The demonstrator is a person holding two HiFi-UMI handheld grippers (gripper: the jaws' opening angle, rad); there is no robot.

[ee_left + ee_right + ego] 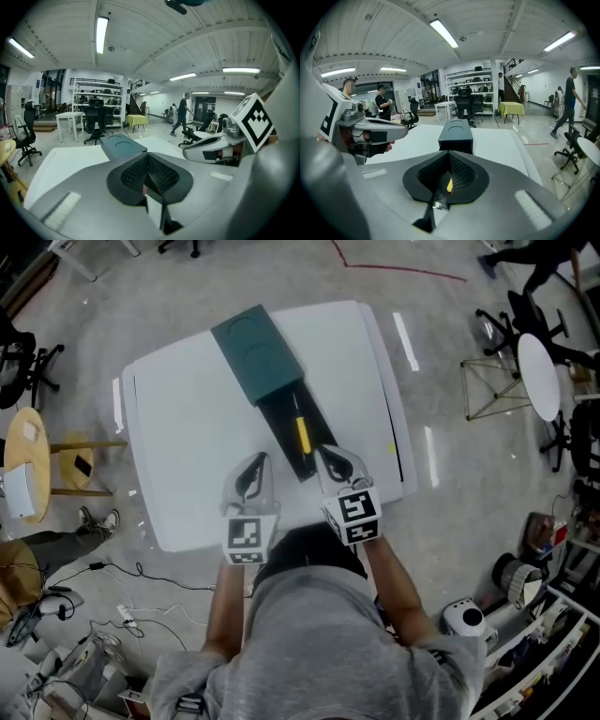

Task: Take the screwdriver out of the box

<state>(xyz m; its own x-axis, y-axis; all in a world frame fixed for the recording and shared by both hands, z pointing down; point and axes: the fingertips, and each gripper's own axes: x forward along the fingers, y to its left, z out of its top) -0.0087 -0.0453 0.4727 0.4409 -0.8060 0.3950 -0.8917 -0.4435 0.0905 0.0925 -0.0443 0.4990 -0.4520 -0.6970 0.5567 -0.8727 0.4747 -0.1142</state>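
Note:
A dark teal box [256, 352] lies on the white table [187, 427], with its black inner tray [284, 423] slid out toward me. A yellow-handled screwdriver [302, 435] lies in the tray. My left gripper [255, 463] hovers shut just left of the tray's near end. My right gripper [325, 456] is shut at the tray's near right corner, close to the screwdriver. In the left gripper view the left gripper [148, 176] holds nothing, and the box [123, 145] lies ahead. In the right gripper view a yellow sliver of the screwdriver [449, 185] shows behind the shut right gripper [450, 176].
The table's near edge is just in front of my body. A wooden stool [26, 465] stands at the left and a small round white table [538, 371] with chairs at the right. Cables [122, 610] lie on the floor. A person [180, 119] walks in the background.

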